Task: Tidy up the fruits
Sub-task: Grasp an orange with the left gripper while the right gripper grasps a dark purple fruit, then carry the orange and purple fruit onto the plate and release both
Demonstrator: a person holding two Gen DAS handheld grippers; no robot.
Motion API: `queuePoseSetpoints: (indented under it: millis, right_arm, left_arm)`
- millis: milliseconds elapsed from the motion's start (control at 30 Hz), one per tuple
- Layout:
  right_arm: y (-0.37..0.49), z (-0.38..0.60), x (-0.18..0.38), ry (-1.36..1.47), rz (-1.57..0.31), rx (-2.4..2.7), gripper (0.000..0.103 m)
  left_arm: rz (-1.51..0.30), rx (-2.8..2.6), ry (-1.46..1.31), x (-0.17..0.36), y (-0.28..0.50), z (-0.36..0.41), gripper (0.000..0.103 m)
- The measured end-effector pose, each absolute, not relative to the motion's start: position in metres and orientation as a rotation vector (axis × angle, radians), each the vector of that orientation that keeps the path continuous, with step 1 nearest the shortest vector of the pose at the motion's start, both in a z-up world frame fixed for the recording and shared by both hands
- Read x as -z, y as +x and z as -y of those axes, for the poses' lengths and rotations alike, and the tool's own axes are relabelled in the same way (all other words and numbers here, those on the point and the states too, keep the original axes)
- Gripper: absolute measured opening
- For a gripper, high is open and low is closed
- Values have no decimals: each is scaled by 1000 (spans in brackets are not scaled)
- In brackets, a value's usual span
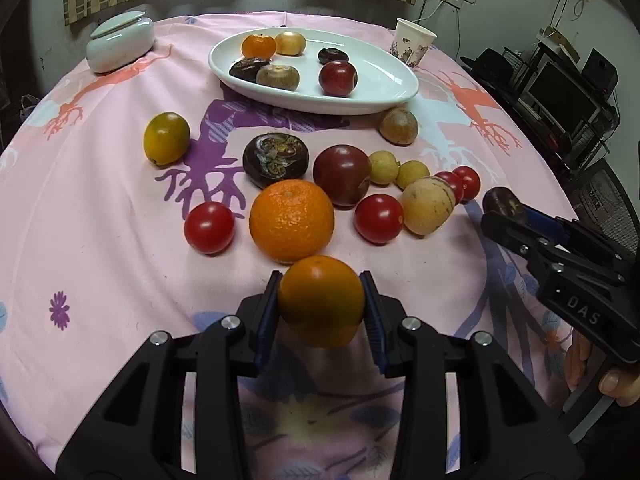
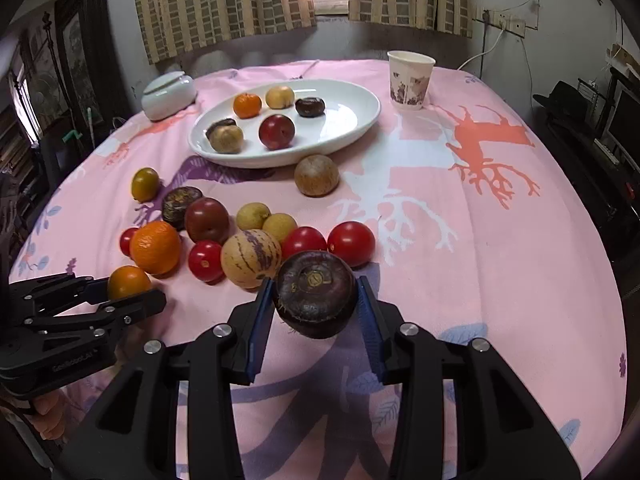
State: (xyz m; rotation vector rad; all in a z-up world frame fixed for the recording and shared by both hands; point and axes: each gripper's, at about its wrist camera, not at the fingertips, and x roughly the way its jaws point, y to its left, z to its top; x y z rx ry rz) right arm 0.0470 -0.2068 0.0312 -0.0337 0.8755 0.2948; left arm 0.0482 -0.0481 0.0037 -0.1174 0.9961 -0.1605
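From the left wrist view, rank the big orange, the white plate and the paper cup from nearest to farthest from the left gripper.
1. Big orange, on the cloth just ahead of the left gripper.
2. White plate, farther back, centre.
3. Paper cup, beyond the plate, back right.

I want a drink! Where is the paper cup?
The paper cup stands upright at the far right of the table in both views, just beyond the right end of the white plate, not touching it.

Plate [image 2: 360, 120] behind the loose fruit [image 2: 248, 236] — cup [image 2: 410, 80] right, lidded jar [image 2: 168, 96] left.
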Motion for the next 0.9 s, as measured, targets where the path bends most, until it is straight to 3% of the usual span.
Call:
queuePoseSetpoints:
  millis: [333,533,900]
  right_arm:
    - [37,222,-77,-29,-759,-325,41]
    - [58,220,-107,-42,-679,-340,41]
    - [147,182,-82,-113,-729,-329,41]
  left_arm:
    - [-867,130,-41,-65,43,39,39]
    - [-816,109,-16,-94,79,33,39]
    - [-864,43,45,-66,183,35,39]
